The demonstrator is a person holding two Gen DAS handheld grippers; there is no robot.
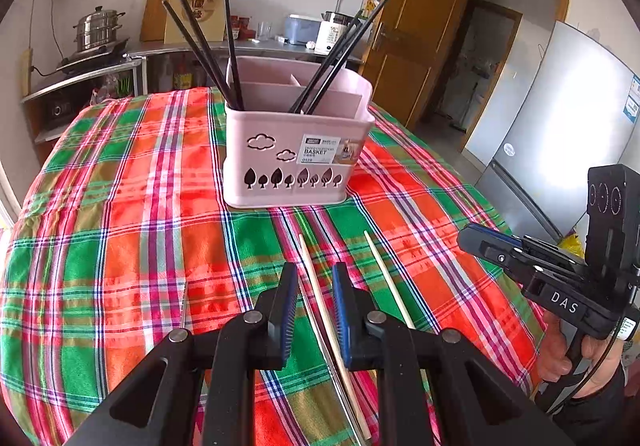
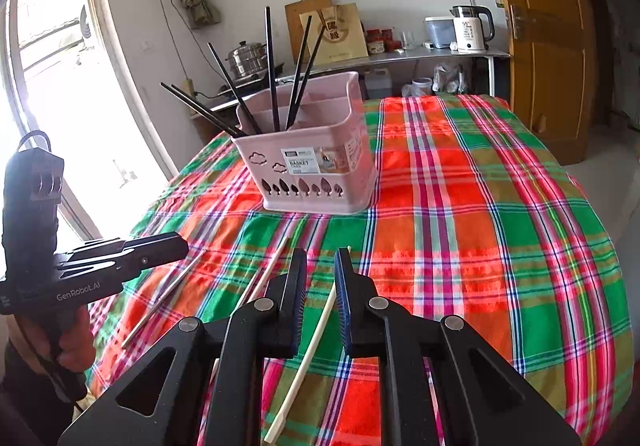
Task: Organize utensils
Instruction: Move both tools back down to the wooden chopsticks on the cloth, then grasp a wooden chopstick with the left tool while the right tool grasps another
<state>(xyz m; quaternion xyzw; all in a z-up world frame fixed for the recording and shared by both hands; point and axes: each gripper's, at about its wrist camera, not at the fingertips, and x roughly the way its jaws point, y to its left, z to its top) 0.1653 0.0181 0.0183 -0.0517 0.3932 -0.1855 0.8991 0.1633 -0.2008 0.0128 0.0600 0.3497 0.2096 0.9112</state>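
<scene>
The pink basket [image 1: 294, 150] at the bench centre holds several black chopsticks [image 1: 200, 46]. Pale chopsticks [image 1: 320, 294] lie loose near the front edge, under both narrow, empty hand-held grippers: left [image 1: 315, 310], right [image 2: 320, 298]

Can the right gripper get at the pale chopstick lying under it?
Probably yes. The right gripper hangs over the pale chopstick with a gap between its jaws, and nothing covers it.

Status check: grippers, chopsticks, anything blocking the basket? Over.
Both grippers open, empty. Left gripper above one pale chopstick, right gripper above second pale chopstick. Pink basket ahead, black chopsticks in it. Path clear.
</scene>
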